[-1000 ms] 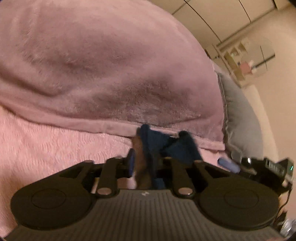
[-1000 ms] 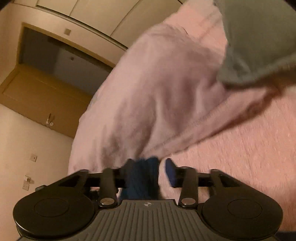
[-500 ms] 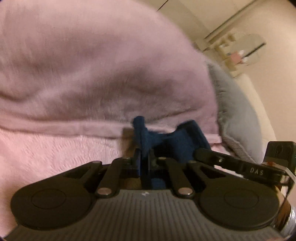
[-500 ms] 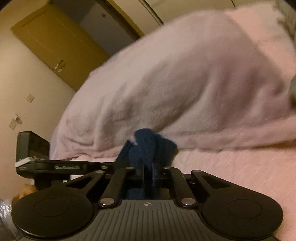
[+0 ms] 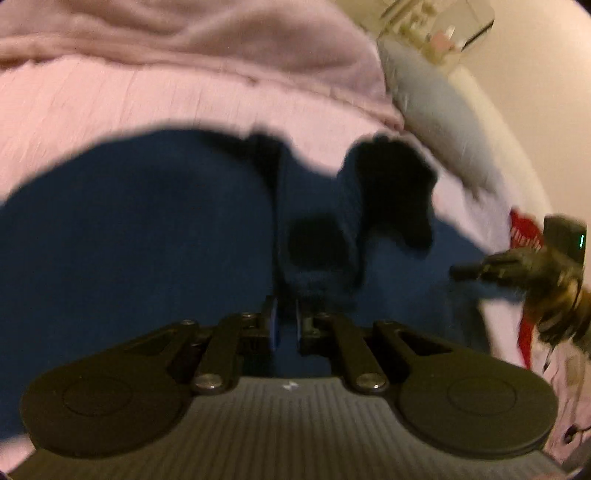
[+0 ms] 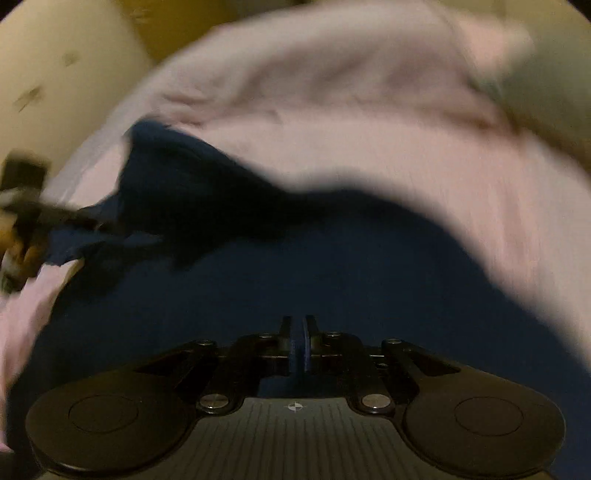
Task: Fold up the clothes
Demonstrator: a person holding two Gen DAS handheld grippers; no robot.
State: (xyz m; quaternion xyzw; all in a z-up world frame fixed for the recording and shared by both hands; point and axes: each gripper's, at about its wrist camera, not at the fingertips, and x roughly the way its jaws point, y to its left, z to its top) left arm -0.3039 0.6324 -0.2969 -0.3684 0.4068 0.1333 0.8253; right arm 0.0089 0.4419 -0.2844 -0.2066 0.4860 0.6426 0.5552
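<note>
A dark navy garment (image 5: 147,229) lies spread on the pink bed sheet (image 5: 110,107) and fills the lower half of both views (image 6: 332,266). My left gripper (image 5: 285,321) is shut on a fold of the garment, which rises in a ridge ahead of the fingers. My right gripper (image 6: 297,345) is shut on another edge of the same garment. Each gripper shows blurred at the side of the other's view: the right one (image 5: 517,266) and the left one (image 6: 33,221).
A fluffy pink blanket (image 5: 184,33) is heaped at the back of the bed. A grey pillow (image 5: 439,107) lies at the right. A red item (image 5: 524,236) lies beside the right gripper. Walls and a door lie beyond the bed.
Both grippers have swung down and apart from the bunched-up hold near the blanket. The navy garment now lies spread out over the sheet below them. Both views are motion-blurred.
</note>
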